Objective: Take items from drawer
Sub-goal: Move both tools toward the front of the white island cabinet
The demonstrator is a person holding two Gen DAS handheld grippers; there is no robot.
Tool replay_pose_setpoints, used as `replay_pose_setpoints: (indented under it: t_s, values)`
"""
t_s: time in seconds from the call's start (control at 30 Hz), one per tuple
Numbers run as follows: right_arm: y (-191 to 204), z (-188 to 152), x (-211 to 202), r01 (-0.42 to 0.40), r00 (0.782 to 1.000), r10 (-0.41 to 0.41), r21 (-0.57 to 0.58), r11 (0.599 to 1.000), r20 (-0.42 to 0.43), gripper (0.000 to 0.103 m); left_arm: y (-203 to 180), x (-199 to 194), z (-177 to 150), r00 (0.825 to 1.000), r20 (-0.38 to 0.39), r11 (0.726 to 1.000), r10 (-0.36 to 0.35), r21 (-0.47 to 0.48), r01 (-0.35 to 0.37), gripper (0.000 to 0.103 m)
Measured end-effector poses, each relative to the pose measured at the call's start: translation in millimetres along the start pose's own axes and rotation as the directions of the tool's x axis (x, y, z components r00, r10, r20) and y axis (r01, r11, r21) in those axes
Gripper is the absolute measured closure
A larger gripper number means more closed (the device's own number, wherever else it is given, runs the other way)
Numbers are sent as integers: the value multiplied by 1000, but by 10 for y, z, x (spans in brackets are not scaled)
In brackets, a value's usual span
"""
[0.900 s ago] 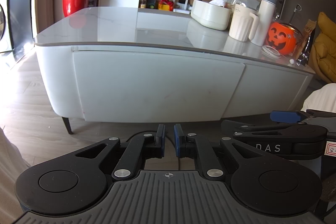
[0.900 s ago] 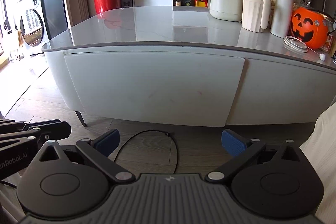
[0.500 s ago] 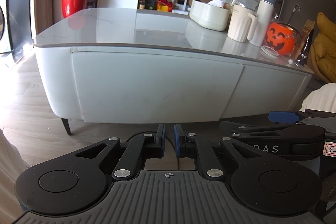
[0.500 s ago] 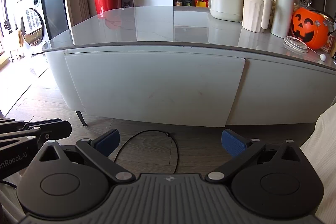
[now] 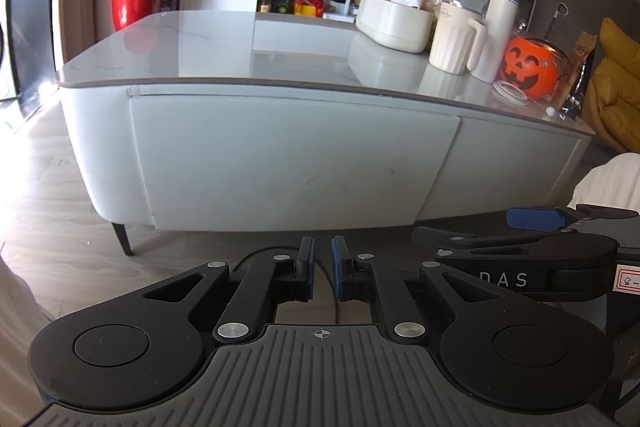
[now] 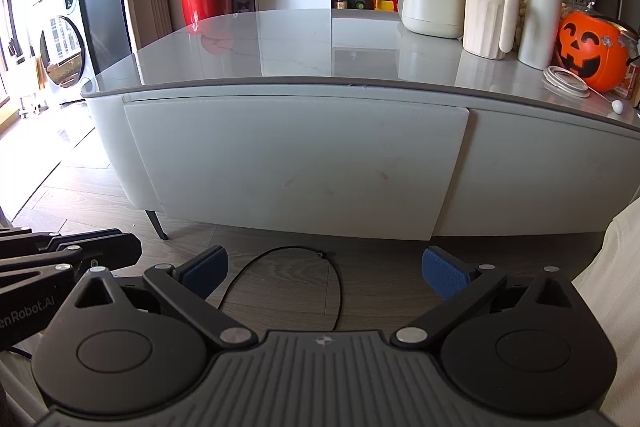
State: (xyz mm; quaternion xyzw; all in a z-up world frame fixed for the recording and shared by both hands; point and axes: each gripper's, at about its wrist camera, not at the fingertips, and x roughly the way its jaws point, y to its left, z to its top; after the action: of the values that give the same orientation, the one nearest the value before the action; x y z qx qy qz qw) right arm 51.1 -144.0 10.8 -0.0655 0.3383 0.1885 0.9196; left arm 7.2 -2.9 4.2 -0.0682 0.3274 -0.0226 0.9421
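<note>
A low white table faces me, and its wide left drawer front [image 5: 288,155] [image 6: 296,163] is closed flush. A second drawer front [image 5: 516,167] [image 6: 540,171] to its right is closed too. Nothing inside either drawer shows. My left gripper [image 5: 323,267] hovers over the floor short of the table, its blue pads [image 5: 308,263] nearly together with nothing between them. My right gripper [image 6: 324,267] is level with it on the right, wide open and empty. It also shows in the left wrist view as a right gripper [image 5: 532,219] from the side.
The tabletop [image 6: 320,51] carries a white bowl [image 6: 432,11], a ribbed jug [image 6: 486,19], a tall flask [image 6: 540,7] and an orange pumpkin bucket [image 6: 592,55] at its right end. A black cable [image 6: 316,267] loops on the wood floor. A white cloth [image 6: 616,267] lies at right.
Both views have drifted only slightly toward the table. Neither gripper's opening has changed, and the drawers stay closed.
</note>
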Motion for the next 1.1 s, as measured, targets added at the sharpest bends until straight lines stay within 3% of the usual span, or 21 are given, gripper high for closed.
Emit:
replay_pose_setpoints:
  t_s: [0.27, 0.53, 0.63, 0.77, 0.97, 1.1]
  values:
    - [-26, 22, 66, -24, 999, 25, 10, 1000, -41, 0, 12, 139, 46, 999, -50, 1000, -5, -23, 4, 92]
    - [-181, 195, 263, -72, 992, 74, 26, 997, -100, 0, 202, 478, 213, 988, -134, 991, -74, -125, 58, 92]
    - [-261, 326, 373, -60, 993, 59, -5, 998, -98, 0, 347, 574, 367, 992, -114, 990, -53, -135, 38, 92]
    - [-368, 510, 523, -17, 998, 12, -63, 998, -66, 0, 551, 651, 601, 998, -65, 996, 17, -89, -23, 92]
    - [-566, 779, 879, 14, 997, -25, -152, 988, -71, 0, 936, 849, 990, 993, 8, 993, 117, 9, -117, 92]
    - [-760, 954, 1237, 54, 994, -72, -200, 978, -86, 0, 1180, 1056, 1214, 995, 21, 994, 98, 47, -99, 88]
